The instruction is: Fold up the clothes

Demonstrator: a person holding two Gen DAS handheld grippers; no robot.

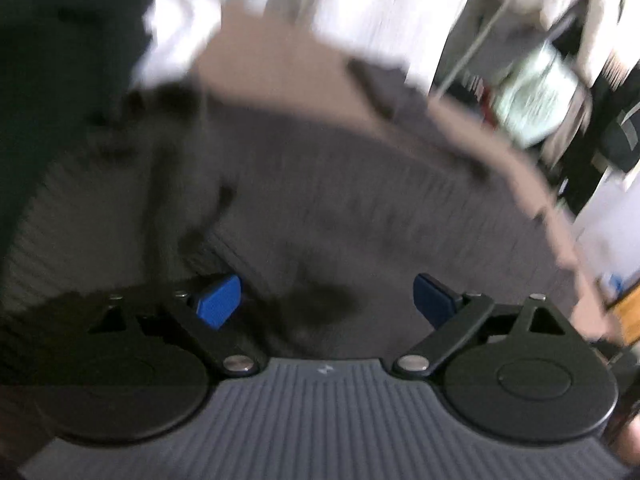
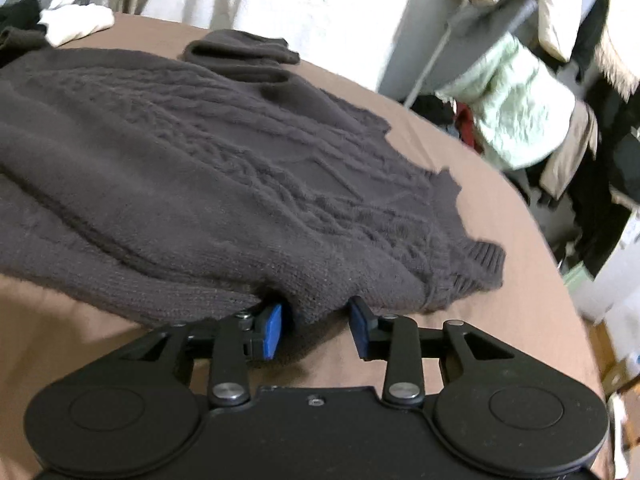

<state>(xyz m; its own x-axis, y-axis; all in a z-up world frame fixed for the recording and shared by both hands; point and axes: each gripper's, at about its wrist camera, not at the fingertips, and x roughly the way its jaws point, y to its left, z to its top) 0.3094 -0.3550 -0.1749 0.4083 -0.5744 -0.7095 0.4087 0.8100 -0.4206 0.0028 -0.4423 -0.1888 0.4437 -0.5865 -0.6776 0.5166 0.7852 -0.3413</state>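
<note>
The dark sweater (image 2: pixel 208 168) lies lengthwise, collar far. The right hand-held gripper (image 2: pixel 316 328) stands part-open astride its near hem; the left hand-held gripper (image 1: pixel 328 304) gapes wide, holding nothing.

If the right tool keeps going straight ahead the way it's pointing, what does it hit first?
The dark knitted sweater: the right tool already has its near edge bunched between its open fingers, so it would push straight into the knit.

Sweater (image 2: pixel 224 168) hem between gripper (image 2: pixel 316 320) fingers (image 2: pixel 272 330)

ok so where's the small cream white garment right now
In the right wrist view the small cream white garment lies at the far left corner of the brown bed cover, beyond the dark grey cable-knit sweater and beside a black clothing pile.
</note>
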